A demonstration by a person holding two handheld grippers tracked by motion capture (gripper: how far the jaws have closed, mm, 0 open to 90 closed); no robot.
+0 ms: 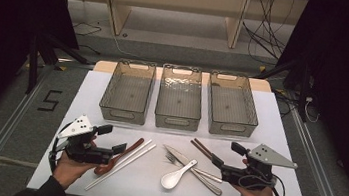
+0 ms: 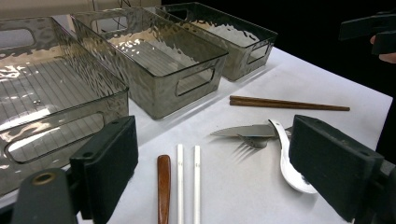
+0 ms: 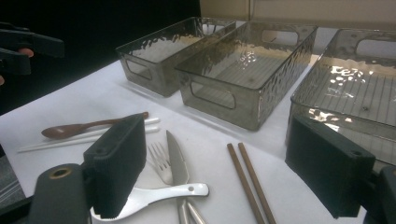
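Cutlery lies loose on the white mat [image 1: 278, 141] in front of three clear bins [image 1: 179, 98], between the left gripper [image 1: 113, 140] and right gripper [image 1: 224, 154], both with jaws spread and holding nothing. White chopsticks [image 1: 121, 164] and a brown spoon [image 1: 117, 159] lie by the left gripper; brown chopsticks [image 1: 201, 148], knife [image 1: 180, 155], fork [image 1: 193, 172] and white spoon [image 1: 176, 175] lie nearer the right. In the left gripper view, a jaw hides the white spoon's bowl; a "5" [image 1: 50, 100] marks the floor left of the bins.

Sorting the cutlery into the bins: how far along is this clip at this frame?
Nothing looks done: all three clear bins are empty. Nothing is in hand; the left gripper and right gripper hover open over the white mat. All remains: brown spoon, white chopsticks, knife, fork, white spoon, brown chopsticks.
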